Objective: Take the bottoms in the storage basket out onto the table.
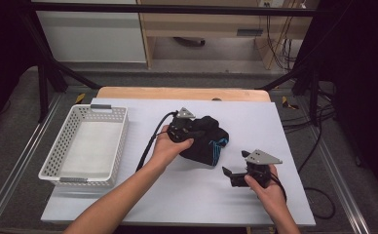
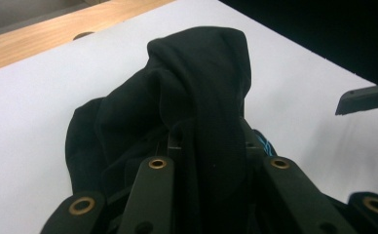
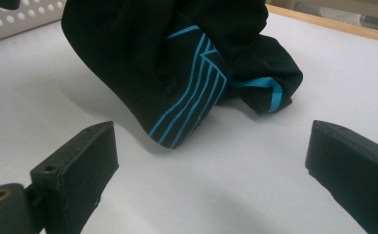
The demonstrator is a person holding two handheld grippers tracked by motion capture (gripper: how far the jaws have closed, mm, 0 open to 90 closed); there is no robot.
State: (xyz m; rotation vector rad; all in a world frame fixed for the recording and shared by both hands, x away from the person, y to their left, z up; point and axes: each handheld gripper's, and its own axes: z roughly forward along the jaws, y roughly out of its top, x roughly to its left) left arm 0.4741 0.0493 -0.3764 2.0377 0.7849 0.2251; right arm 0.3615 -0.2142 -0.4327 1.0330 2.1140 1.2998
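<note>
Black folds of a garment [image 2: 197, 97] bunch up between the left gripper's [image 2: 206, 146] jaws in the left gripper view, with a thick band of cloth running down the gap and the jaws clamped on it. From the high view that left gripper [image 1: 197, 129] sits on top of the bundle, and the person's left hand [image 1: 170, 146] is wrapped around its body. The black garment with blue stripes [image 1: 209, 144] lies in a heap on the white table sheet [image 1: 177, 195], directly under that gripper. Just ahead of the right gripper [image 3: 211, 161] and between its jaw lines lies the garment's blue-striped part [image 3: 192, 97]; these jaws stand wide apart with only bare sheet between them. Well off to the far side of the left gripper stands a white perforated basket [image 1: 65, 141].
</note>
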